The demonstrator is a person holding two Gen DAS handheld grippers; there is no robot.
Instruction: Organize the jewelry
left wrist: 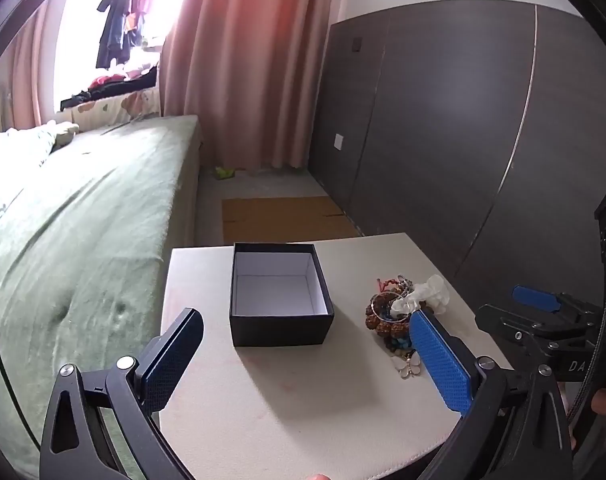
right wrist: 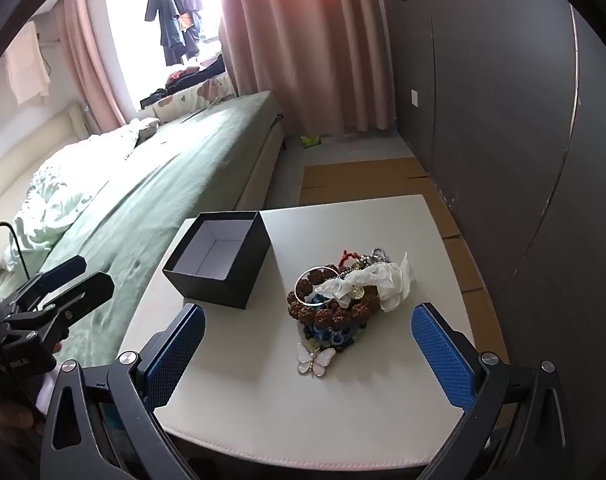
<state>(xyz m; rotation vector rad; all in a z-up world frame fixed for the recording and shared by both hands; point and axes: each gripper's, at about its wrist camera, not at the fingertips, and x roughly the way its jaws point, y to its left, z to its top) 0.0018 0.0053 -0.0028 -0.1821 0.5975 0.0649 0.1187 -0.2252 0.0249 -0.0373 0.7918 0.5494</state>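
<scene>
**Nothing sorted yet: box empty, jewelry all in one heap**

I'm at the very start as far as I can judge; the black box [left wrist: 281, 294] sits lidless on the white table [right wrist: 343, 412] and its pale inside shows bare, no piece in it; the jewelry pile [right wrist: 335, 296] lies on the table just beside the box, apart from it (brown bead bracelets, a silver bangle, red beads, blue bits, a crumpled white wrap on top); the butterfly brooch [right wrist: 315, 358] rests at the near edge of the pile, touching or nearly so, can't tell which. My left tool [left wrist: 303, 356] hangs over the table facing the box, jaws spread wide, nothing between them; my right tool [right wrist: 319, 356] faces the pile, jaws equally wide, empty too. Left to do: every piece, one at a time, into the box; I'd guess the brooch goes first, being the easiest to reach.
</scene>
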